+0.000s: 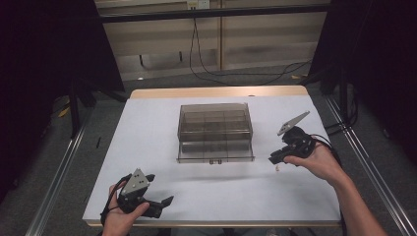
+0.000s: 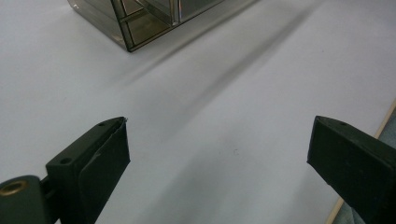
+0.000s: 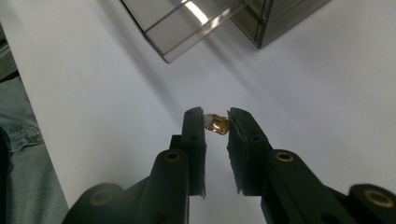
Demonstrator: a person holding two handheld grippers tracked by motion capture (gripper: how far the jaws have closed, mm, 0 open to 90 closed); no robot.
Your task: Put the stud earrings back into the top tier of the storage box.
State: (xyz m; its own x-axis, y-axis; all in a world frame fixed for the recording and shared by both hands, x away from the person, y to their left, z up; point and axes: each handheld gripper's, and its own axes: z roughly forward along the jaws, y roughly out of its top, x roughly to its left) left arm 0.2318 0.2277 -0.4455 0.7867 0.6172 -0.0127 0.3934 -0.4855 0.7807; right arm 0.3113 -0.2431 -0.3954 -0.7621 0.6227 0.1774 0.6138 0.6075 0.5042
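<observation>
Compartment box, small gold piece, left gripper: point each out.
compartment box (image 1: 215, 129), high view, on its divided inside.
small gold piece (image 3: 217, 124), right gripper view, on its shiny face between the jaws.
left gripper (image 2: 219, 149), left gripper view, midway between its open jaws.

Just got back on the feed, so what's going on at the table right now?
A person holds a gripper in each hand over a white table. The right gripper is shut on a small gold piece, just off the table near the smoky clear compartment box, whose lid lies open. The left gripper is open and holds nothing, near the table's front edge.
</observation>
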